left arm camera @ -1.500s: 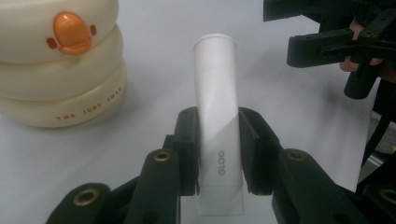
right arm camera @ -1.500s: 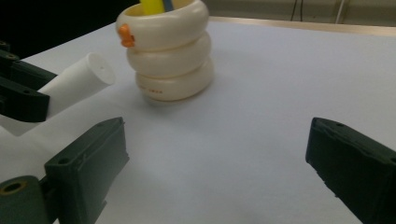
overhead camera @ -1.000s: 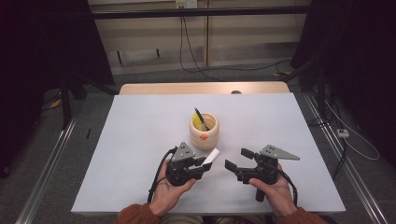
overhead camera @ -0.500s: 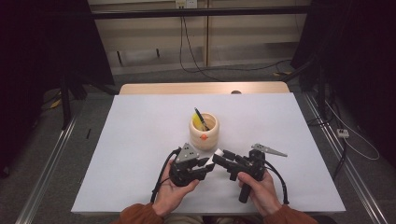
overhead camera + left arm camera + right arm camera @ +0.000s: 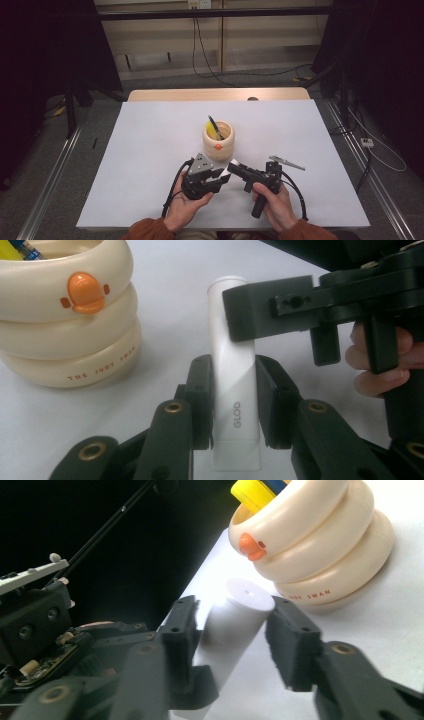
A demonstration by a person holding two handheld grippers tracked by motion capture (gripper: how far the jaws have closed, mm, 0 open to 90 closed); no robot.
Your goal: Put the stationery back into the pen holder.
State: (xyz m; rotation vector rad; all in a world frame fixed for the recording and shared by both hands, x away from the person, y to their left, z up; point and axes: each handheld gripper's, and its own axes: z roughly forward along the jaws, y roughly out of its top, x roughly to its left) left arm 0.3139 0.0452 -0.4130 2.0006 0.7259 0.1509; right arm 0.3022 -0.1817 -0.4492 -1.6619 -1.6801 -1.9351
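A white glue stick (image 5: 232,370) marked GLOO is clamped by its lower body in my left gripper (image 5: 220,176), which is shut on it just above the table near the front edge. My right gripper (image 5: 232,620) comes in from the right, and its jaws have just been closing. The stick's cap end (image 5: 245,597) sits between them with the pads close on both sides, not clearly pressing. Behind the stick stands a cream ringed cup (image 5: 218,140) with an orange duck beak, holding a dark pen (image 5: 215,127) and a yellow item (image 5: 252,492).
The white table top (image 5: 150,150) stretches to both sides of the cup. A wooden edge (image 5: 215,95) runs along its far side, with dark floor and cables beyond. Both hands and orange sleeves enter from the bottom, cables trailing from each gripper.
My right gripper has moved left toward the left one and narrowed its jaws around the free end of the glue stick. The left gripper and cup stay where they were.
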